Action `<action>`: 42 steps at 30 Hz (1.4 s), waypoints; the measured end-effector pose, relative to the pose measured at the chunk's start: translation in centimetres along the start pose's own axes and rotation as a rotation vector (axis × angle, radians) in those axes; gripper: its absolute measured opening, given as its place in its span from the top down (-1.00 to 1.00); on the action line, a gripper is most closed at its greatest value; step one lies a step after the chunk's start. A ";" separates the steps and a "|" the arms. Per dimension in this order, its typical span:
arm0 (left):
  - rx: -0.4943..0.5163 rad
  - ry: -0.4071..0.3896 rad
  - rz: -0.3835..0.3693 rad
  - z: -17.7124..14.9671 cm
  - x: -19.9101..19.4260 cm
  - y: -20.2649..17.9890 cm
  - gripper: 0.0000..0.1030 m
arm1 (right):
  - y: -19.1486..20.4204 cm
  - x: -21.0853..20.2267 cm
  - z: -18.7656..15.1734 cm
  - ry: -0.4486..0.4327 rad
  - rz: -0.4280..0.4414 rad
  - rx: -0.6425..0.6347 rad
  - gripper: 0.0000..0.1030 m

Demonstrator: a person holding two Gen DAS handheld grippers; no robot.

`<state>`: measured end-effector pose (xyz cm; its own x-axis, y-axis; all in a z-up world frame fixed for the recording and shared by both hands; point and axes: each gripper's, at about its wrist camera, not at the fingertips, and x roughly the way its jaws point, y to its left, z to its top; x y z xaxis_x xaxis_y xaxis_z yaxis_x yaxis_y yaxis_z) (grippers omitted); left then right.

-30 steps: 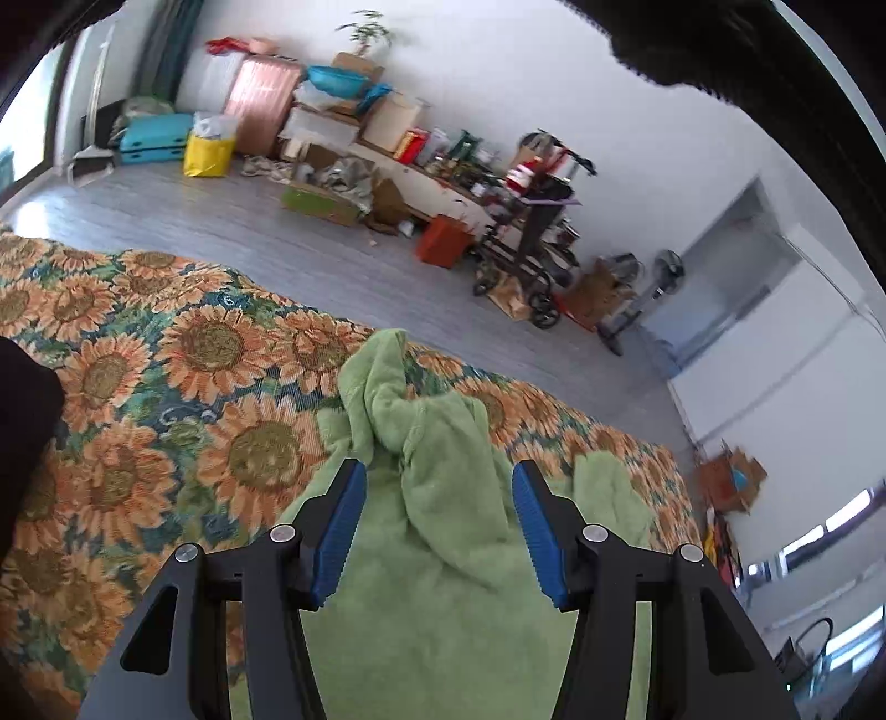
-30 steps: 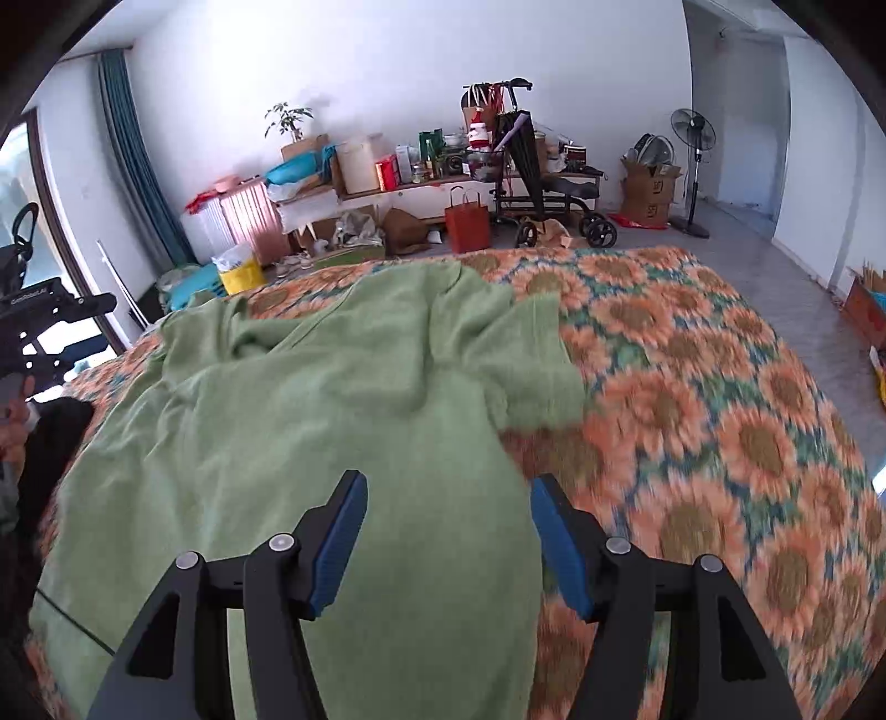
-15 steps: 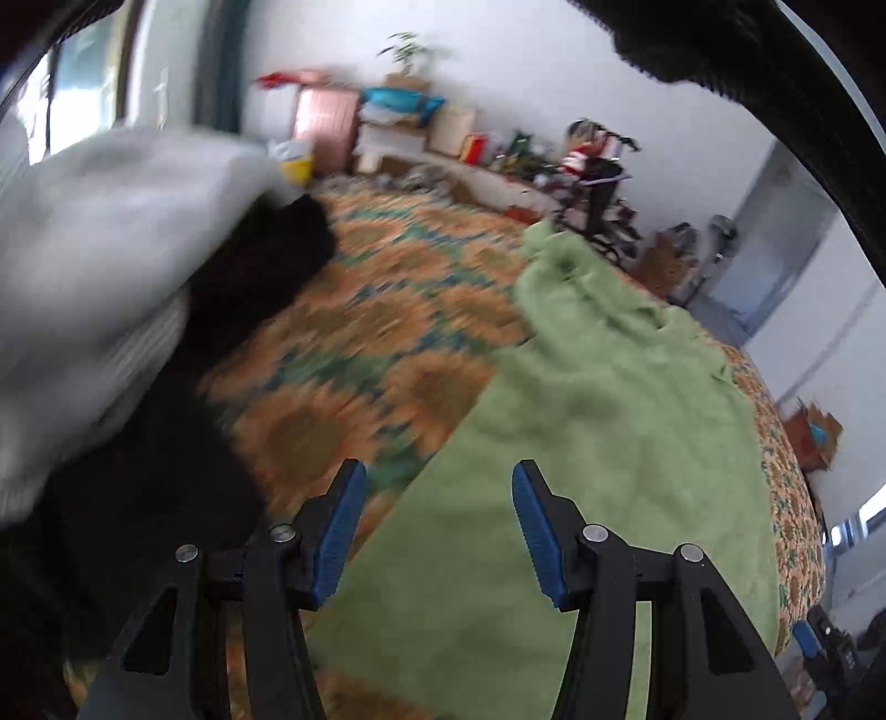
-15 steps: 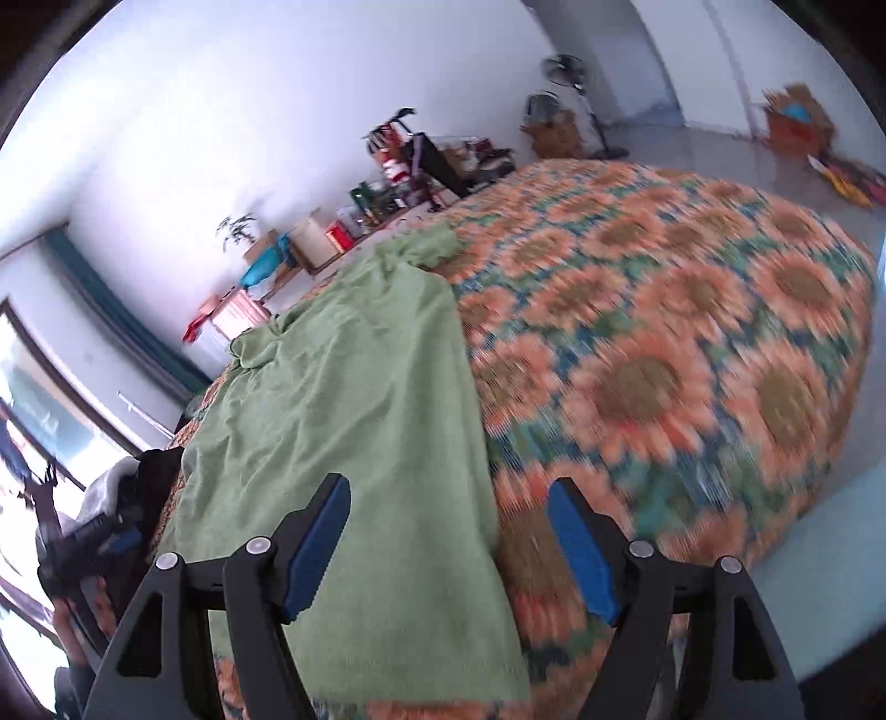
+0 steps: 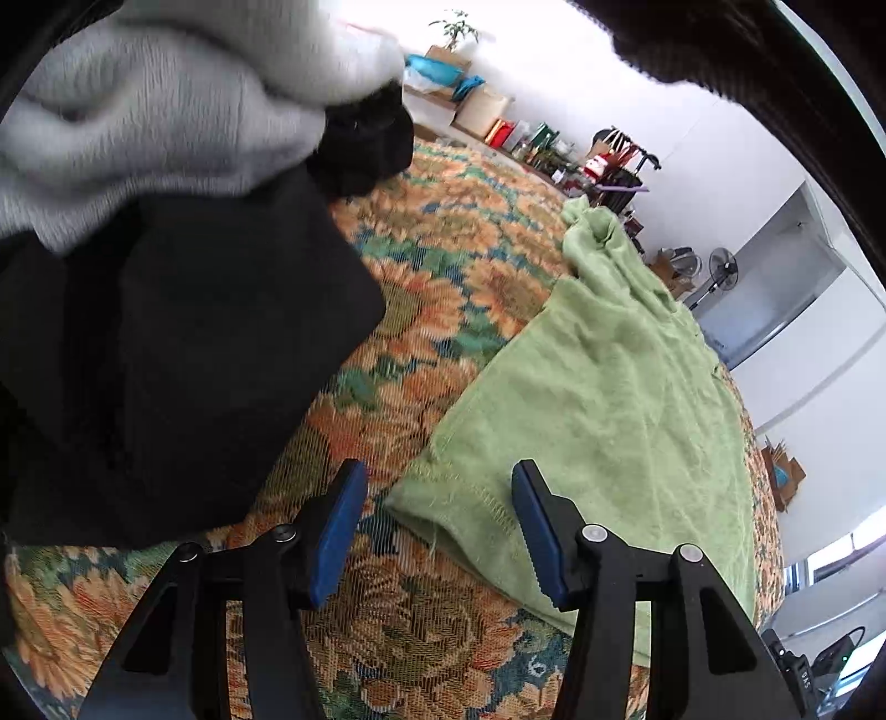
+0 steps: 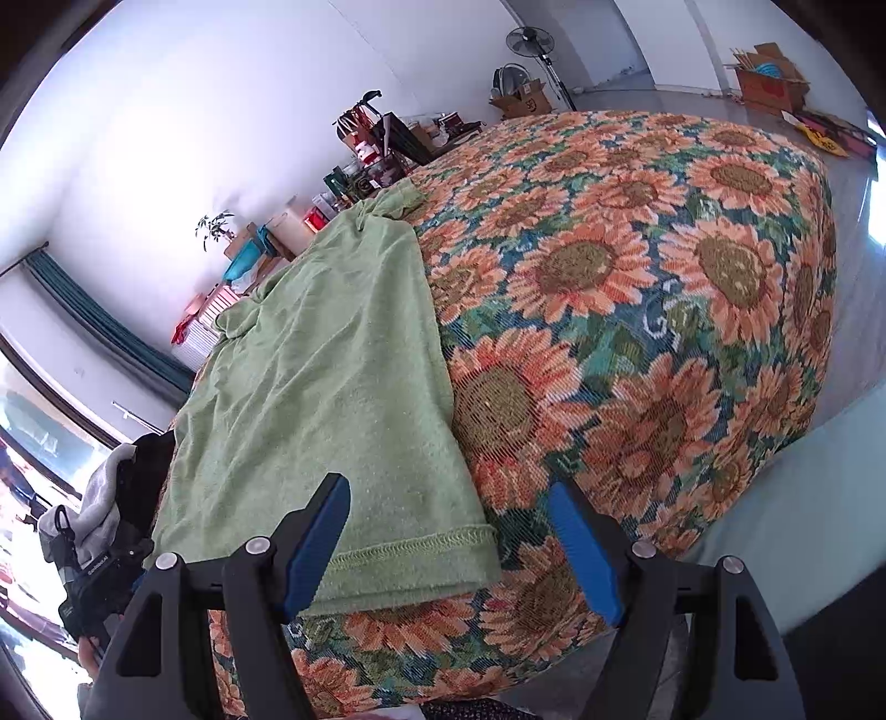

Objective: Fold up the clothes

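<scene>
A bed cover (image 6: 637, 310) printed with orange sunflowers on green and blue filled most of both views. Against the white wall behind it stood a cluttered low shelf (image 6: 332, 194) with boxes, a potted plant (image 6: 213, 230) and a teal curtain (image 6: 83, 310). A standing fan (image 6: 531, 47) and cardboard boxes (image 6: 767, 75) sat on the grey floor beyond the bed.

My left claw (image 5: 437, 531): two black angular arms, each jointed with round silver screws and tipped by a flat blue pad; the right-hand pad shows a ribbed, toothed face. My right claw (image 6: 448, 548): the same build, black linkage, silver screw heads, brighter blue pads (image 6: 581, 554). At its view's lower left, the other black handset carries small white lettering.
</scene>
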<state>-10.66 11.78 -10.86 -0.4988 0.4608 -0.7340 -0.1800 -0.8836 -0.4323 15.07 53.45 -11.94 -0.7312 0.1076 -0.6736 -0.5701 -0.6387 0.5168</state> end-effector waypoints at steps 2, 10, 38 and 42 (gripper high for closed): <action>0.039 -0.019 0.014 -0.4 -0.1 -0.5 0.23 | -0.2 0.3 -0.2 0.007 0.003 0.005 -0.52; -0.037 -0.105 -0.074 -1.3 -2.0 -0.1 0.86 | -0.3 0.8 -1.0 0.021 0.007 0.020 -0.12; -0.182 -0.379 -0.300 -3.5 -11.7 0.9 0.89 | 1.2 -8.3 0.2 -0.314 0.079 0.062 0.92; -0.202 -0.330 -0.257 -3.8 -11.2 1.6 0.89 | -0.3 -7.5 0.0 -0.263 0.000 0.097 0.92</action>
<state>-2.13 5.55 -5.28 -0.7087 0.5823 -0.3983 -0.1805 -0.6954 -0.6956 20.69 52.81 -7.04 -0.7960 0.3094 -0.5202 -0.5941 -0.5638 0.5737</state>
